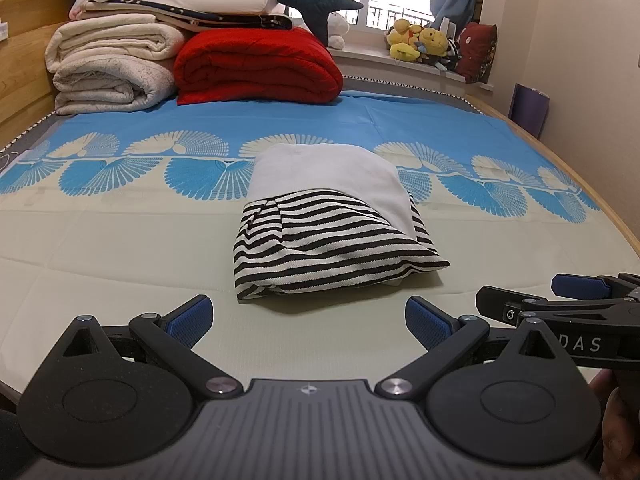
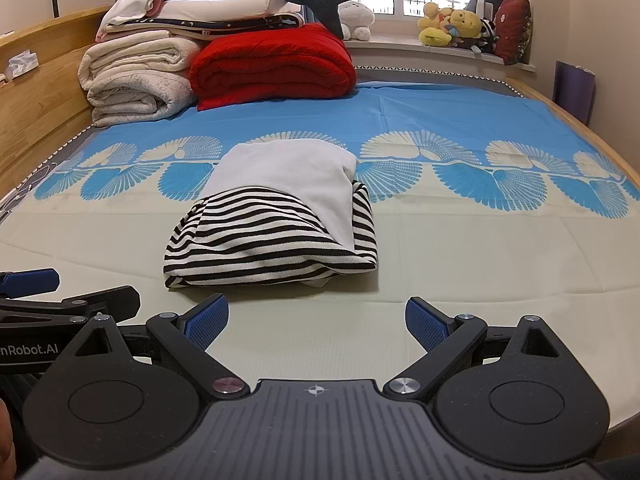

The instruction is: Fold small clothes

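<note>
Both tongs (image 1: 308, 322) (image 2: 316, 322) wide, level, empty.

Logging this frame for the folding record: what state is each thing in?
Left tool: open, empty, short of the garment.
Right tool: open, empty.
Striped garment: folded, lying on the bed sheet, white part on top.
Red quilt: folded.
White blankets: folded, stacked.
</note>
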